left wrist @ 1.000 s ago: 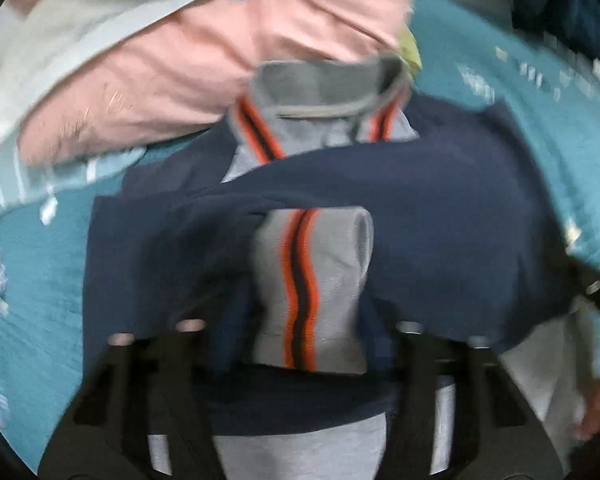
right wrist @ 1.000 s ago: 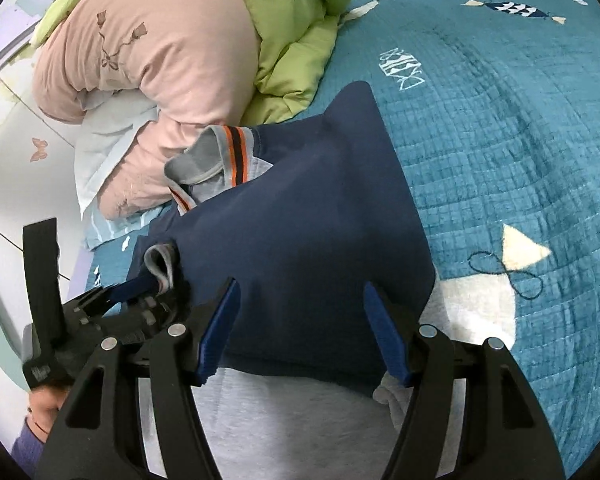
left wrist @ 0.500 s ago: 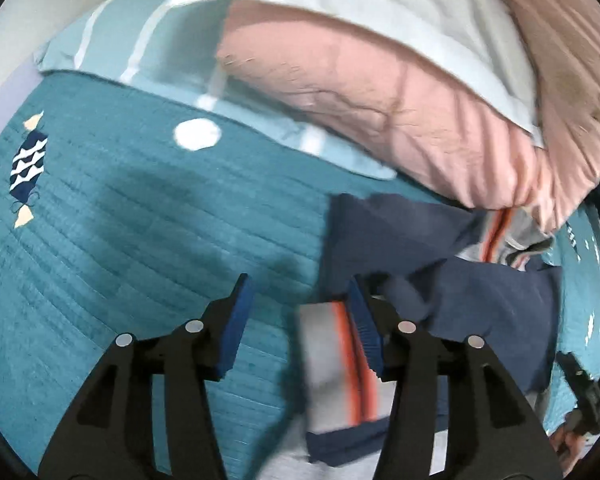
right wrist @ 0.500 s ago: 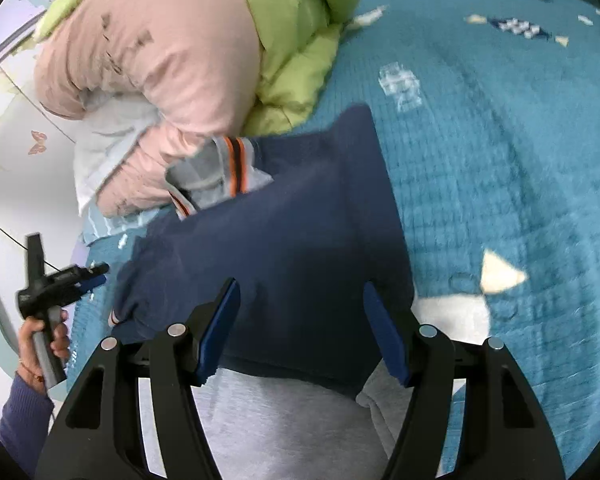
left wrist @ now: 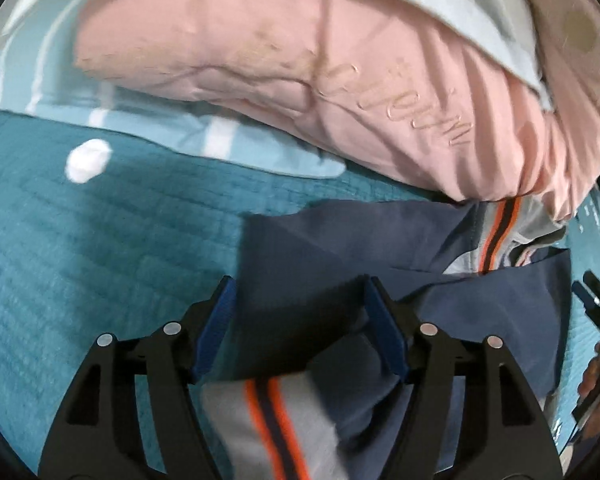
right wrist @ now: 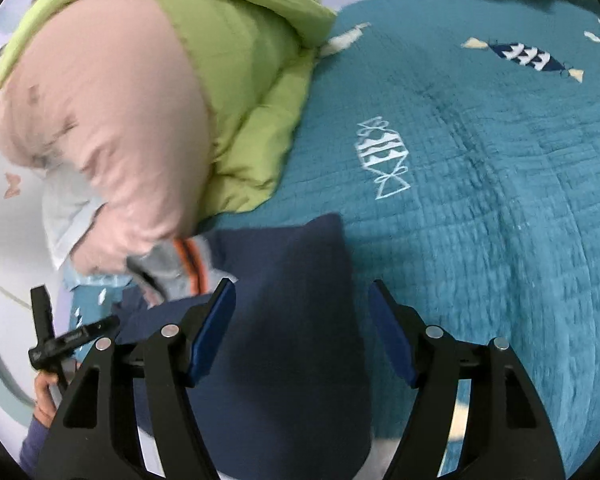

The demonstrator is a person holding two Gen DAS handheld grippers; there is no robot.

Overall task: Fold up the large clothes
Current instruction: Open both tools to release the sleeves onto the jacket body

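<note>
Both grippers are seen spread wide, nothing gripped. The left gripper [left wrist: 298, 312] and right gripper [right wrist: 302, 320] are poised lower centre over the navy garment [right wrist: 276, 312].

Both grippers — left gripper [left wrist: 298, 320] (right gripper [right wrist: 302, 328]) — jaws apart
</note>
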